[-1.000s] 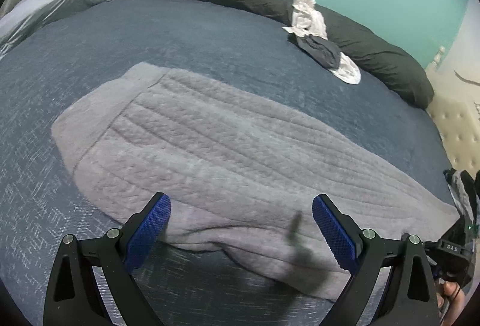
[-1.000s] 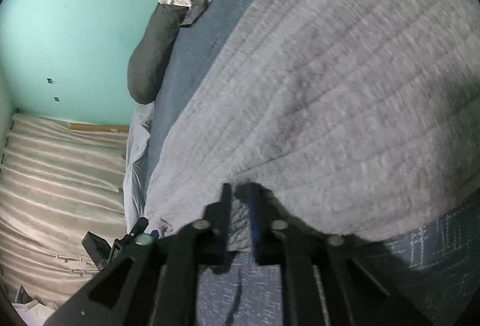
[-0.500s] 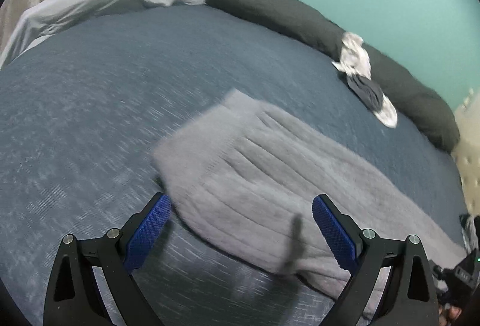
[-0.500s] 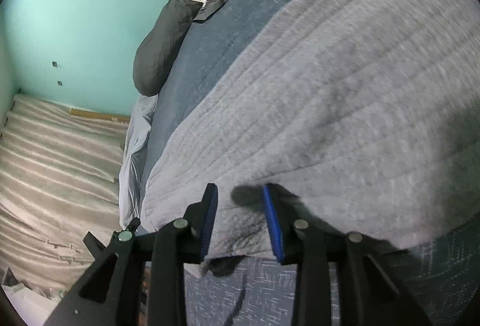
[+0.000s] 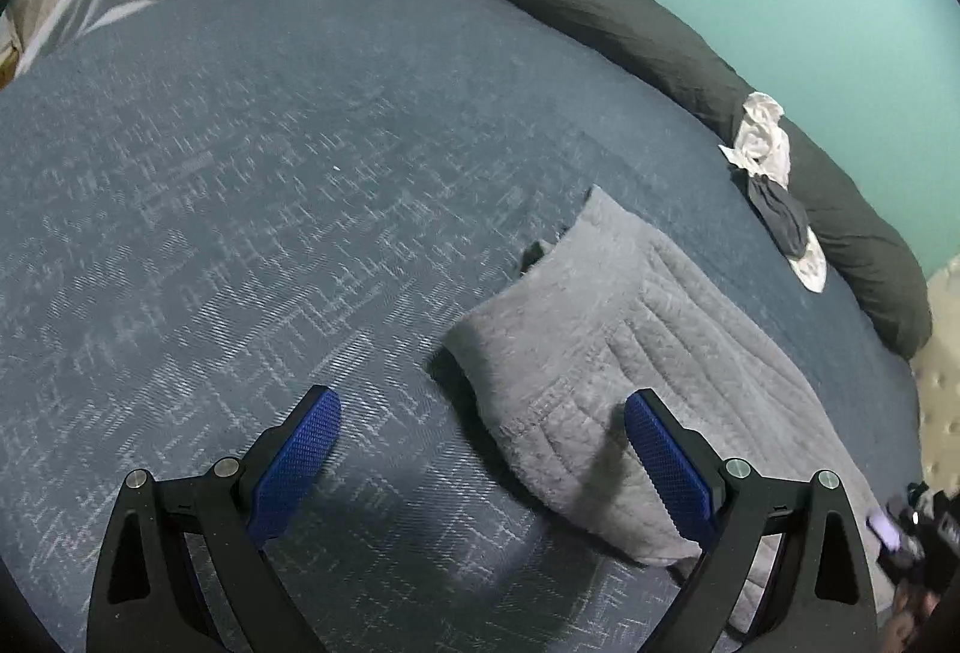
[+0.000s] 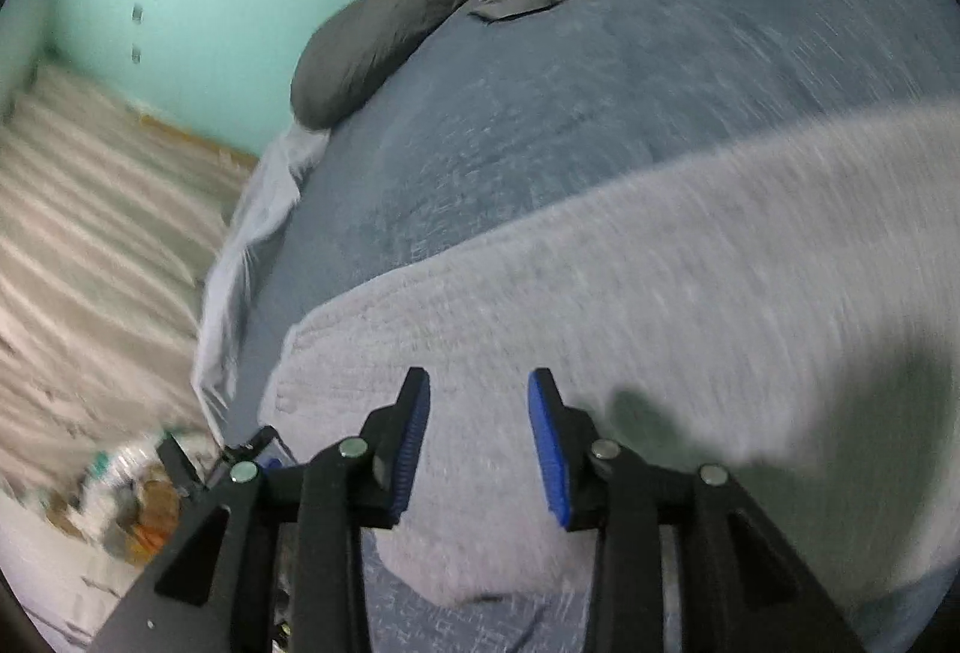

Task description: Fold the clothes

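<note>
One grey garment (image 5: 636, 347) on bed (image 5: 240, 185)

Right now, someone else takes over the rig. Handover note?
Left gripper: open, empty, over the blue bedspread at the grey knit garment's near end.
Right gripper: open, empty, above the same garment.
Garment lies on the bed, its end by the left gripper doubled under; neither gripper holds it.
Small heap of white and dark clothes rests against the dark bolster.
Left: finish folding the garment, then the heap.
</note>
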The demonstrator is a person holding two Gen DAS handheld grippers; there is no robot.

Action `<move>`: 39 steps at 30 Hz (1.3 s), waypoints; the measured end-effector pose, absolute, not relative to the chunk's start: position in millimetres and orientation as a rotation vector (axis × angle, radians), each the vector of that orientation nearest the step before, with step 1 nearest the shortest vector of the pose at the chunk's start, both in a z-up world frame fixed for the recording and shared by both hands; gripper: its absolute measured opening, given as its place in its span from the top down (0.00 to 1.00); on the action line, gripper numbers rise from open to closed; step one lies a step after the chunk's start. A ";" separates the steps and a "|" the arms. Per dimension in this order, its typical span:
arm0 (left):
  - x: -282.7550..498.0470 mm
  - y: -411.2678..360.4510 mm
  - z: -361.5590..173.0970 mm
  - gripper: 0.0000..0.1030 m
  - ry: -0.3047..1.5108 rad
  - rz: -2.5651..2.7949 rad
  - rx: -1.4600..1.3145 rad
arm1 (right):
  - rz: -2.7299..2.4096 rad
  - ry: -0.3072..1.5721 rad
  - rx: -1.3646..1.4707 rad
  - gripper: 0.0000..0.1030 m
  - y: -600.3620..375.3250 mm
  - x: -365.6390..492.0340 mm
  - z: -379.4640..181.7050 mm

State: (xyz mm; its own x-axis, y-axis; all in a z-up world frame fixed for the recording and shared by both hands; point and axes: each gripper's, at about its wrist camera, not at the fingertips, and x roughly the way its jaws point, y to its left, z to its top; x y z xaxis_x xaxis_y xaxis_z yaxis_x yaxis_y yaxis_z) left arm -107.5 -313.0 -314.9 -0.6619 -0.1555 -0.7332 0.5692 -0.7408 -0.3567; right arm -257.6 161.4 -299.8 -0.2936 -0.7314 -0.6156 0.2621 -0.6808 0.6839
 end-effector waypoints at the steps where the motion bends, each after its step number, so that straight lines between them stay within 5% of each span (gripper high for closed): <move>1: -109.1 -311.6 -314.9 0.05 0.806 -2.407 0.987 | -2.015 -0.557 1.314 0.66 152.7 -264.4 -294.0; 11: -121.3 -310.3 -316.8 0.05 0.822 -2.419 0.989 | -1.986 0.201 1.321 0.51 79.5 -325.9 -281.7; 22: -122.2 -305.6 -315.5 0.05 0.784 -2.431 0.980 | -1.859 0.604 1.267 0.51 62.0 -330.6 -320.5; 32: -120.4 -303.4 -314.8 0.04 0.737 -2.422 0.969 | -1.842 0.657 1.198 0.96 70.9 -323.7 -322.3; 39: -115.7 -301.8 -307.1 0.00 0.696 -2.420 0.930 | -1.905 0.636 1.097 0.97 84.0 -324.0 -289.4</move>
State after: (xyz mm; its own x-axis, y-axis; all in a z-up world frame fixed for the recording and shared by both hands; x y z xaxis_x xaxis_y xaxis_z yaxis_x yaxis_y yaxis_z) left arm -115.7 -301.8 -307.1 -0.6693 -0.2275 -0.7073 0.5684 -0.7699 -0.2903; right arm -324.0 84.0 -289.4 -0.2769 -0.4060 -0.8709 0.8480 -0.5296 -0.0228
